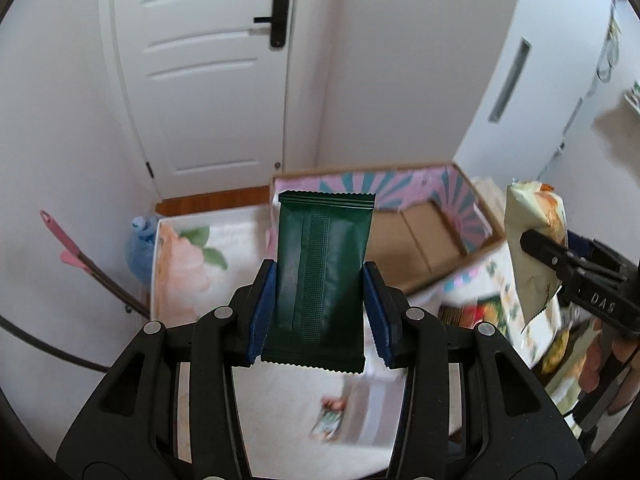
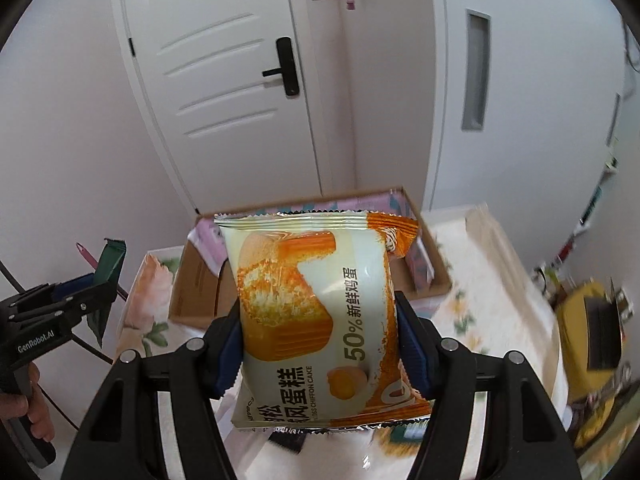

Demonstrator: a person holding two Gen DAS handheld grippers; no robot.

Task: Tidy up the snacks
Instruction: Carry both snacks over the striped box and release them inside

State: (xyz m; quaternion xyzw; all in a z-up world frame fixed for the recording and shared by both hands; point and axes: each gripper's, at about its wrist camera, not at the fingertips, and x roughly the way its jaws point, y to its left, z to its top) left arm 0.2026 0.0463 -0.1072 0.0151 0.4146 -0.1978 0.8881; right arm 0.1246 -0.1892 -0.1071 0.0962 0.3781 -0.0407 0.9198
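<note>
My left gripper [image 1: 320, 292] is shut on a dark green snack packet [image 1: 324, 264], which stands upright between the blue pads, well above the table. My right gripper [image 2: 320, 340] is shut on a cream and orange chiffon cake packet [image 2: 316, 312]. That cake packet [image 1: 534, 236] also shows at the right edge of the left wrist view, and the green packet [image 2: 110, 260] at the left of the right wrist view. Behind both lies an open cardboard box [image 1: 424, 236] with a pink and teal lining; its brown bottom [image 2: 200, 280] shows bare.
The table wears a white floral cloth [image 1: 200, 256]. More snack packets lie on it, one small [image 1: 330, 420] below my left gripper and several at the right [image 1: 480, 312]. A white door [image 1: 208, 80] and walls stand behind. A hand [image 2: 24, 412] grips the left tool's handle.
</note>
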